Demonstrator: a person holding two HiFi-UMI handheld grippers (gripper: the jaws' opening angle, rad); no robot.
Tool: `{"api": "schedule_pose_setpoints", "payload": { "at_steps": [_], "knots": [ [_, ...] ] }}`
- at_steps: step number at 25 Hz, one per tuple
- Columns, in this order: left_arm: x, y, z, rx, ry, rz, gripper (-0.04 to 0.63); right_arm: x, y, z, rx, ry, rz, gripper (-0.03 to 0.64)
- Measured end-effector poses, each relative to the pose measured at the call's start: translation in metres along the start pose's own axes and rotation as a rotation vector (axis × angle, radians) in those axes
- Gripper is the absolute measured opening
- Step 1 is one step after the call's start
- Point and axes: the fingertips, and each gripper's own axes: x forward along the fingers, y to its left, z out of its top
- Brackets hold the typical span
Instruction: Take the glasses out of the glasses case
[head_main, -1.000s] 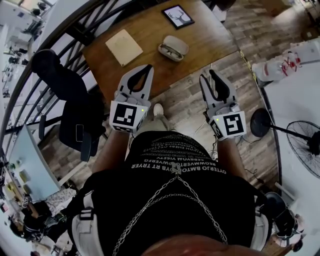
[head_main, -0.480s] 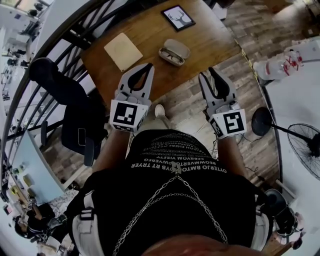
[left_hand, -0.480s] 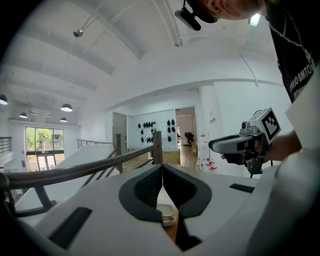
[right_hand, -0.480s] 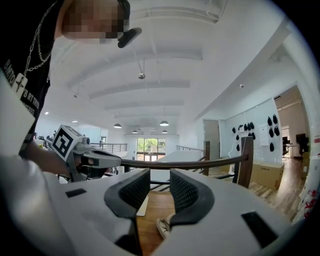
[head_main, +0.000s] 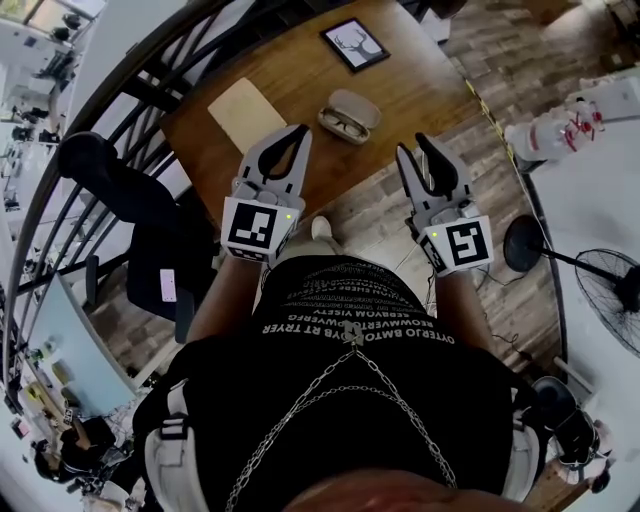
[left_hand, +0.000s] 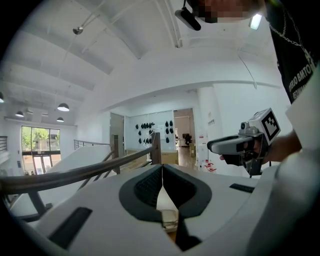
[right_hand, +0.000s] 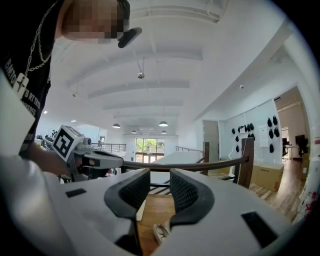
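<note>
The glasses case (head_main: 347, 114) lies open on the wooden table (head_main: 420, 85), pale grey, with the glasses resting inside it. My left gripper (head_main: 302, 131) hangs over the table's near edge, left of the case, its jaws meeting at the tips with nothing between them. In its own view the left gripper (left_hand: 162, 168) shows the same closed tips. My right gripper (head_main: 414, 147) is held above the floor just short of the table, jaws apart and empty. Between the parted jaws of the right gripper (right_hand: 160, 174) the case (right_hand: 160, 233) shows low down.
A cream pad (head_main: 244, 112) lies left of the case and a framed deer picture (head_main: 355, 43) behind it. A black chair (head_main: 130, 195) stands at left, a curved railing (head_main: 120, 90) runs behind the table, and a fan (head_main: 610, 282) stands at right.
The table and case have slid nearer to the grippers in the head view. Both grippers keep their pose and jaw state.
</note>
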Motion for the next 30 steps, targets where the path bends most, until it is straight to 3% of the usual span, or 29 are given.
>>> {"api": "schedule_pose_setpoints", "payload": {
  "at_steps": [15, 30],
  "knots": [
    [0.012, 0.041, 0.001, 0.002, -0.023, -0.029, 0.029, 0.042, 0.003, 0.010, -0.008, -0.011, -0.022, 0.109],
    [0.011, 0.054, 0.001, -0.038, -0.031, -0.065, 0.029, 0.048, 0.013, 0.013, 0.041, 0.006, -0.029, 0.109]
  ]
}}
